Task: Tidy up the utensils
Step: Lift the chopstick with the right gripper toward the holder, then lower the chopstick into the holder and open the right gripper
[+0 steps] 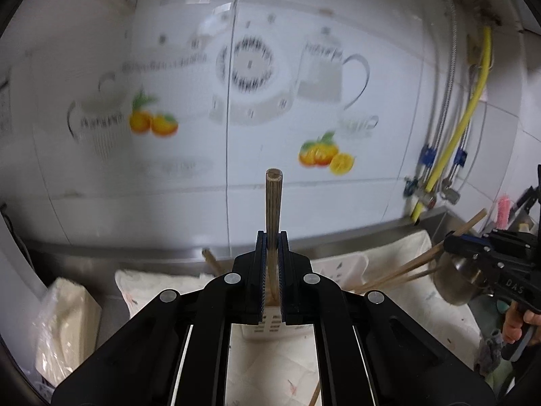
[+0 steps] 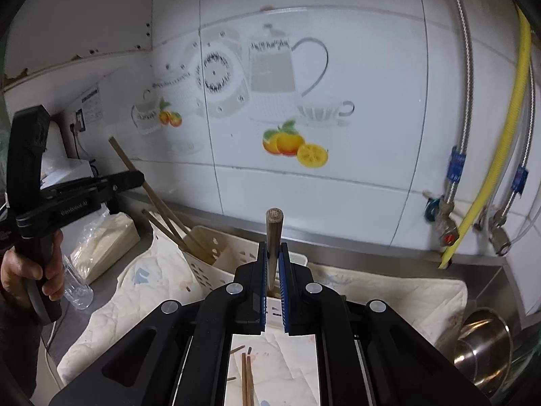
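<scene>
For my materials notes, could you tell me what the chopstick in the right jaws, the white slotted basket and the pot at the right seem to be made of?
Chopstick: probably wood or bamboo, matte brown, grain at its end. Basket: apparently plastic, smooth white, moulded slots. Pot: metal, likely stainless steel, shiny reflections.

Far wall [image 2: 355, 182]: glossy white tiles, printed teapot, cups and oranges. Right: yellow hose [image 2: 507, 128] and braided steel pipes [image 2: 465, 77] with valves. Below: stainless counter ledge [image 2: 372, 247].
</scene>
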The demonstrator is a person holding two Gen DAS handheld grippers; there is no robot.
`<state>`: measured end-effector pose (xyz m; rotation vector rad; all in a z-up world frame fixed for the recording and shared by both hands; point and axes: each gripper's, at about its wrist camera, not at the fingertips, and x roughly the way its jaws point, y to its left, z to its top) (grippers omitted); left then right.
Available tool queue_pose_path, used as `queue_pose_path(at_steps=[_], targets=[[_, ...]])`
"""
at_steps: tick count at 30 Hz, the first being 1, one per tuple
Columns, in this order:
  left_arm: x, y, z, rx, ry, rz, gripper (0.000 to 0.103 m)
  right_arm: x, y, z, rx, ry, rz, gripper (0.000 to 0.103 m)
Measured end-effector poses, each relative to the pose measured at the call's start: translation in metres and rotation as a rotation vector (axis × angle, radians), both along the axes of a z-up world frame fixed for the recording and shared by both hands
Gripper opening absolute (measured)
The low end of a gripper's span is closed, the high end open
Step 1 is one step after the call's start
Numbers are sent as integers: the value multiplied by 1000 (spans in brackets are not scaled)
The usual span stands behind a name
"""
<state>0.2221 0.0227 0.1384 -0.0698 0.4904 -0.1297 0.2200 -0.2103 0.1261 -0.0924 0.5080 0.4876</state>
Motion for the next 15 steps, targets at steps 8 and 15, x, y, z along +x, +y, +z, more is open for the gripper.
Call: queue_pose_path(at_steps=[8, 15], targets=[[10, 8, -23, -9, 60, 11, 6, 17, 8, -23, 0, 57, 6, 6], [5, 10, -21, -6, 51, 19, 33, 28, 13, -35, 8, 84, 0, 8]])
